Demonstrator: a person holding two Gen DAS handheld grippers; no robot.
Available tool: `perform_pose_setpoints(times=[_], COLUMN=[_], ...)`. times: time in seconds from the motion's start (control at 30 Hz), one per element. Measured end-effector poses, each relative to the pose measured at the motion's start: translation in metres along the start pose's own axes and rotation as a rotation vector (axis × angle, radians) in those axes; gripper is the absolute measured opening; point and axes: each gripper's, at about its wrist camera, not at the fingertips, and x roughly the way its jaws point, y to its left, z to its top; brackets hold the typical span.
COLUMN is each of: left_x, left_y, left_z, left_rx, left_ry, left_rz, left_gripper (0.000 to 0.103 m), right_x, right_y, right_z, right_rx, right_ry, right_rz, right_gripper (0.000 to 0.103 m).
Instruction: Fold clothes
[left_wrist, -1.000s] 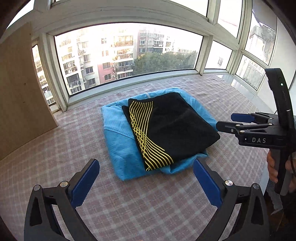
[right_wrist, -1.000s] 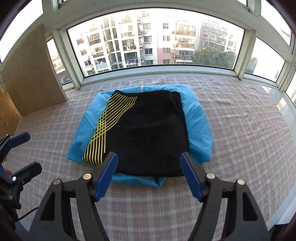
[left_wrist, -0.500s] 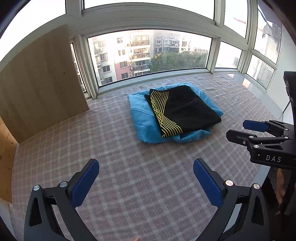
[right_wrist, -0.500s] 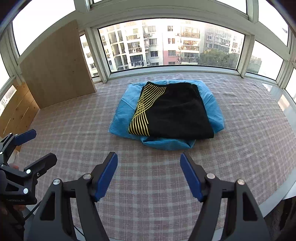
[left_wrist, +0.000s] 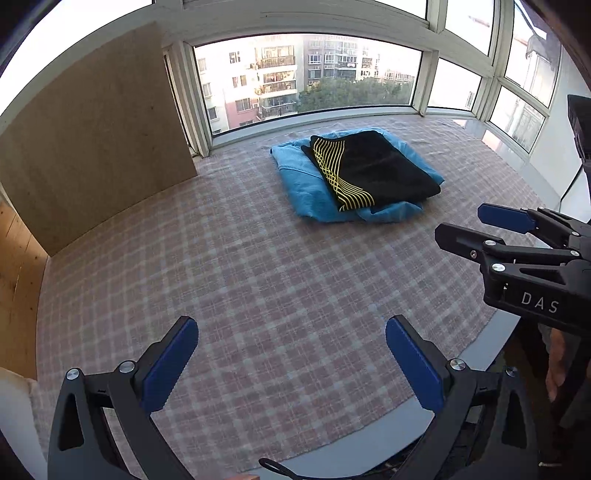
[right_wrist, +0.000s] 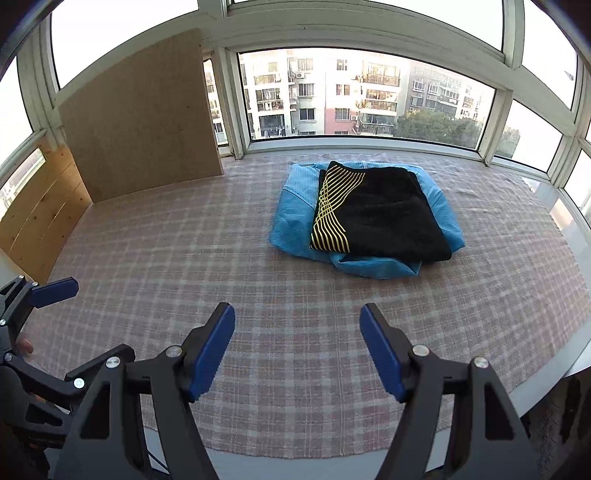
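Observation:
A folded black garment with yellow stripes (left_wrist: 373, 168) (right_wrist: 384, 214) lies on top of a folded blue garment (left_wrist: 303, 184) (right_wrist: 291, 218), near the far window on the plaid-covered surface (left_wrist: 258, 280) (right_wrist: 184, 240). My left gripper (left_wrist: 291, 363) is open and empty, well back from the stack near the front edge. My right gripper (right_wrist: 297, 345) is open and empty, also well short of the stack. The right gripper also shows in the left wrist view (left_wrist: 476, 227), and the left gripper in the right wrist view (right_wrist: 44, 295).
A wooden board (left_wrist: 96, 147) (right_wrist: 144, 129) leans at the far left against the window frame. Wood panelling (right_wrist: 40, 210) runs along the left side. Windows (right_wrist: 362, 99) close the far side. The surface's front edge (left_wrist: 369, 439) lies just under the grippers.
Both grippers have pulled back from the folded stack toward the front edge, staying open. The stack has not moved and now appears smaller and farther away.

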Motion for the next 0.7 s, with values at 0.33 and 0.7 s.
perform_pose_setpoints(times=[0.33,0.7], left_x=[-0.014,-0.019], left_y=[0.026,0.046], left_z=[-0.016,-0.025], left_rx=[-0.030,-0.106], left_ry=[-0.027,-0.045], left_rz=[0.034,0.057], left_gripper=[0.102,0.102], right_x=[-0.006,0.001], right_y=[0.028,0.038], right_z=[-0.011,-0.015], right_rx=[-0.007,-0.022], right_ry=[0.004,0.029], right_rz=[-0.032,-0.043], right_gripper=[0.070,0.070])
